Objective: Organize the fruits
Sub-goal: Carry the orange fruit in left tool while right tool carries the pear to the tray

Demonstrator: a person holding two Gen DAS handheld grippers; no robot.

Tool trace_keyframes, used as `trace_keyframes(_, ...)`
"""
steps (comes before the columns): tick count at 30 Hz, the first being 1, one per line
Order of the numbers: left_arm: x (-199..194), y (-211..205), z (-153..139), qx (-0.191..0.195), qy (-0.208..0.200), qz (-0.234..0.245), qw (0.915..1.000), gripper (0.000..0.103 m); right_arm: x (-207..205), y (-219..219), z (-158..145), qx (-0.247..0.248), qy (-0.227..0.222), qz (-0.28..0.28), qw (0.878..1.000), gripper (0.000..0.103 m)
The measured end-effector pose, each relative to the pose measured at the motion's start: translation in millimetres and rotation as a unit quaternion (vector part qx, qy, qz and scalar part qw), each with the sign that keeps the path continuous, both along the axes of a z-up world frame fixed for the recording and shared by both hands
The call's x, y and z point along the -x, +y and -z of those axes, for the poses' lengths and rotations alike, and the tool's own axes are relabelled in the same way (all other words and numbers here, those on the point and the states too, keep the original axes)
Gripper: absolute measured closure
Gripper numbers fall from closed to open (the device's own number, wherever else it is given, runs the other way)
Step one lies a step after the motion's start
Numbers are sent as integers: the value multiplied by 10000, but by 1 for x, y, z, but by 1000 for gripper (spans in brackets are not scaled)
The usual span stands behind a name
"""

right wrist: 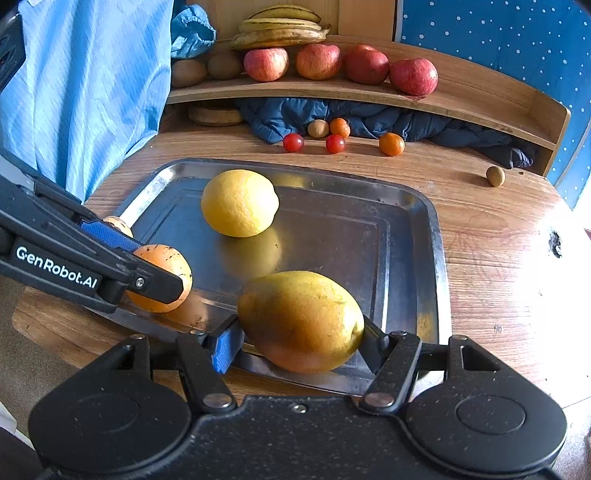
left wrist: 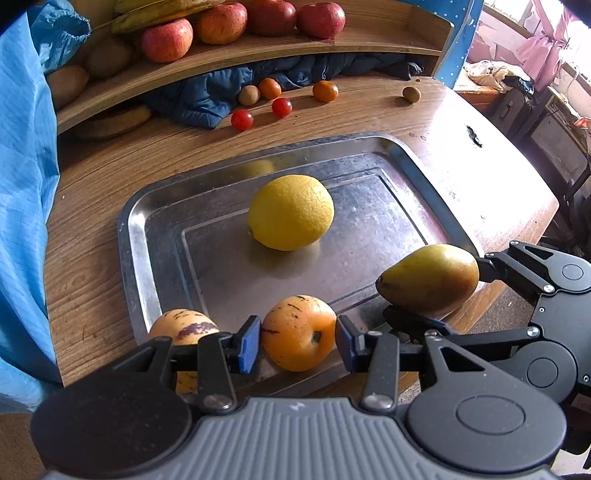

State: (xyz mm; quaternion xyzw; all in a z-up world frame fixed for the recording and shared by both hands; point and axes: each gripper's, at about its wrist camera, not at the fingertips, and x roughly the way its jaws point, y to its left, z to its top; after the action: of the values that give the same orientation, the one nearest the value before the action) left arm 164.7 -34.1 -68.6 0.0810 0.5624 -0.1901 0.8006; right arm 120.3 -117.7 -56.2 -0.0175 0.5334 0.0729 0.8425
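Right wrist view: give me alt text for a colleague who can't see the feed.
The right gripper is closed on a yellow-green mango over the near edge of a steel tray holding a lemon. At left, the left gripper clamps a round orange fruit. Behind, small fruits lie on the wooden table, with apples and bananas on a shelf.

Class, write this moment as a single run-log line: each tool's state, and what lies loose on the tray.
left tool: shut on orange fruit | right tool: shut on mango | tray: lemon loose
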Motion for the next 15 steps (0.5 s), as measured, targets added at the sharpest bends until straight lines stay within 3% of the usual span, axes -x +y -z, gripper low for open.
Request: trace_keyframes(15, 2, -3, 1, -19, 22, 185, 9998, 51, -2, -2, -5, 116, -54, 34, 9999, 36)
